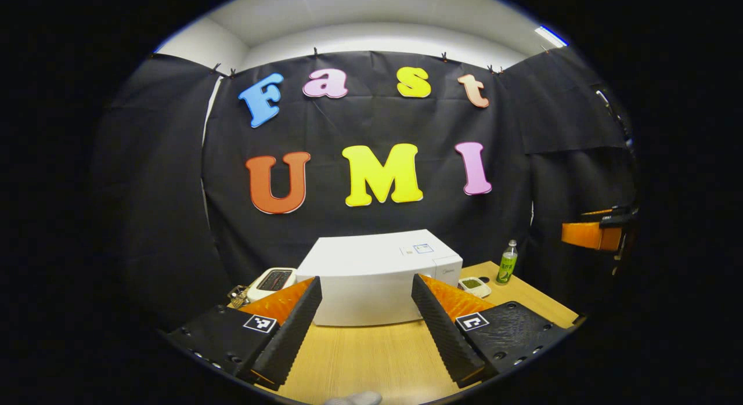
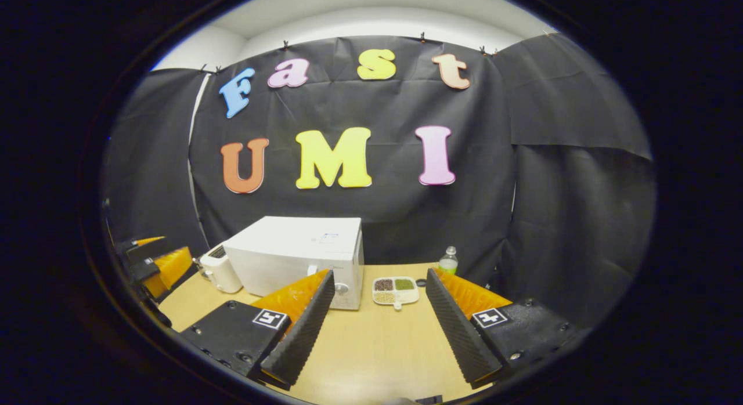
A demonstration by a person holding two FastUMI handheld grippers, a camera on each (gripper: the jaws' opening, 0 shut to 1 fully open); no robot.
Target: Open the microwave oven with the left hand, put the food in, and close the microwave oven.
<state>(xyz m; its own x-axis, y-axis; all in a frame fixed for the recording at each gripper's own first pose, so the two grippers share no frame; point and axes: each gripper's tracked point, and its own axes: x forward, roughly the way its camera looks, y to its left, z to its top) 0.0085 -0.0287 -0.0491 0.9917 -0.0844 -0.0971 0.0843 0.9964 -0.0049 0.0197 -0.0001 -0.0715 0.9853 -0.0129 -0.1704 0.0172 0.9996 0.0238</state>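
Microwave [image 1: 377, 277] stands shut on the table [image 1: 371, 358], against the booth wall; toaster [image 1: 271, 280] just left of it. Food tray [image 2: 396, 290] lies on the table just right of the microwave, bottle [image 2: 447, 260] behind it near the wall. Left gripper [image 1: 367, 312] above the table facing the microwave, jaws spread, nothing between. Right gripper [image 2: 380, 324] likewise spread and empty, tray ahead between its fingers, well apart from them
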